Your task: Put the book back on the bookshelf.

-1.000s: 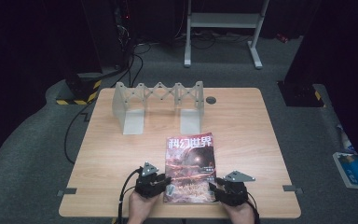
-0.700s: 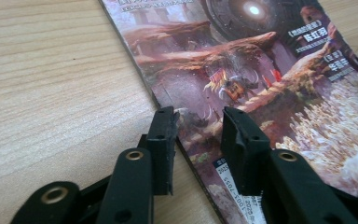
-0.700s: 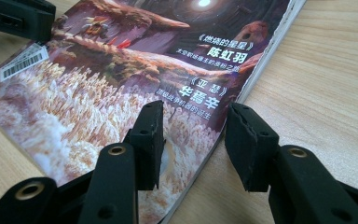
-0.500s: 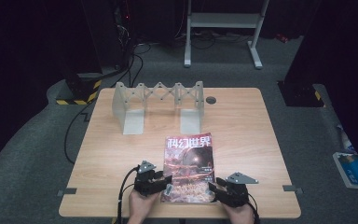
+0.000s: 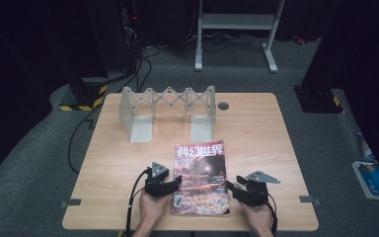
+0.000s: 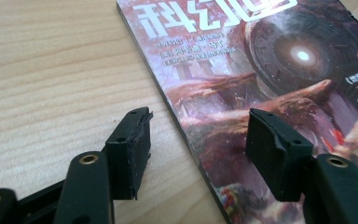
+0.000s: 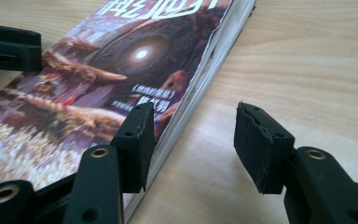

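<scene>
The magazine (image 5: 200, 178) is cut off in both gripper views; the left gripper (image 6: 198, 140) and the right gripper (image 7: 193, 140), jaws spread, straddle its edges.

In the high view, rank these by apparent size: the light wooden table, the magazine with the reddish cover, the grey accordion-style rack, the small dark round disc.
1. Light wooden table
2. Grey accordion-style rack and magazine with the reddish cover: alike in apparent size, so unranked
3. Small dark round disc

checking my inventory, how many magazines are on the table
1. The magazine lies flat, cover up, at the near middle of the table, between the left tongs and the right tongs.
</scene>
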Demonstrator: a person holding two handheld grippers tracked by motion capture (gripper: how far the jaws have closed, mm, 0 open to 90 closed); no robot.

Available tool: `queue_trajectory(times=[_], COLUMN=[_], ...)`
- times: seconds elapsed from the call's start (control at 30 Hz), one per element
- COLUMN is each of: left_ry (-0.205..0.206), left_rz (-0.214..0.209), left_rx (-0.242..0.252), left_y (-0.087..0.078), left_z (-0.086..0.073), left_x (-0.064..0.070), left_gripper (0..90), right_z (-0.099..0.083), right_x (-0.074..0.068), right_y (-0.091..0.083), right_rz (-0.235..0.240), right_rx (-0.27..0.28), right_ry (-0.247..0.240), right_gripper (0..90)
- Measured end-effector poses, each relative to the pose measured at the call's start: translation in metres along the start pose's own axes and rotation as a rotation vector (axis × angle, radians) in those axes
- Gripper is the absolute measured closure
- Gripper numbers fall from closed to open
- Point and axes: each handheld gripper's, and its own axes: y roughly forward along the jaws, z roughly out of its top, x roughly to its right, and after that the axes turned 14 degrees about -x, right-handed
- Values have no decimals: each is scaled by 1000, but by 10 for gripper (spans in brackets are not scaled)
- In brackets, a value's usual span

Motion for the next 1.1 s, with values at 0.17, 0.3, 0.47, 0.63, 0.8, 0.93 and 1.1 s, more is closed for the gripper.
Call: queue_trajectory(times=[0.17,0.3,0.47,0.63,0.8,0.93,1.1], left_ry=[22,16,15,17,18,19,20], left_rz=[31,42,34,29,28,25,21], left_rx=[37,52,53,53,54,58,59], left_y=[6,7,6,6,6,7,7], left_z=[-2,-3,-4,-4,-4,-4,-4], left_x=[7,9,8,8,8,8,8], left_gripper=[364,361,363,366,375,384,394], right_z=[13,24,46,63,77,87,92], right_x=[2,4,6,5,5,7,8], right_y=[1,1,4,8,17,23,31], right_rz=[-36,-38,-35,-22,-33,-32,-48], right_rx=[-18,-30,-58,-69,-114,-132,-154], right_ry=[-6,1,-7,-20,-44,-44,-26], right_gripper=[526,543,567,587,593,591,573])
